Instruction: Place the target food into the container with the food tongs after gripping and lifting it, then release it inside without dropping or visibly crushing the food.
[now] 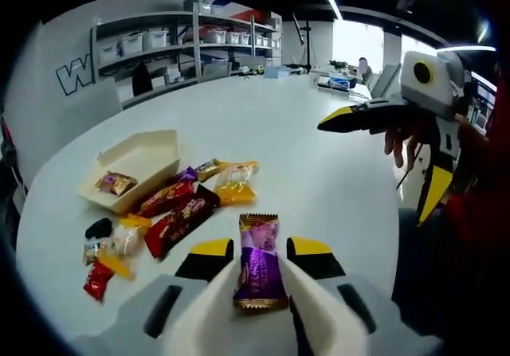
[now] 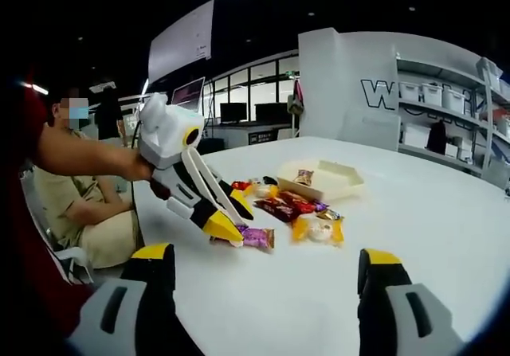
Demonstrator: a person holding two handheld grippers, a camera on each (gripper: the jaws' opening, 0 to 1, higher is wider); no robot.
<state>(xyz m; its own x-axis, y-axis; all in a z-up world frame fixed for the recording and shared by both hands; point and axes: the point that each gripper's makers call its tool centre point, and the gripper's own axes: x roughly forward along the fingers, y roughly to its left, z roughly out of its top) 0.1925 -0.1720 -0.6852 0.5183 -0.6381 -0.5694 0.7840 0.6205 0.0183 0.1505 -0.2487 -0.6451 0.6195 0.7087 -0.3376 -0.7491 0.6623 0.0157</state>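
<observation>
White table (image 1: 335, 173), snacks strewn lower left.
Left gripper (image 1: 261, 270) clamped on purple bar (image 1: 259, 262); right gripper (image 2: 267, 272) apart. Next: carrying to box (image 1: 143, 161).

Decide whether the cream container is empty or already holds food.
Not empty: the cream container is open and holds one small brown snack packet.

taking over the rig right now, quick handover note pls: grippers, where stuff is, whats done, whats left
Left gripper: shut on the purple snack packet; whether it has left the table cannot be told.
Right gripper: open, holding nothing, off to the side above the white table.
Container: cream box beyond the snack pile, already holding one small brown packet.
Snack pile: loose on the table beside the box.
Done: purple packet gripped.
Left: carry it to the box, release it inside gently.
</observation>
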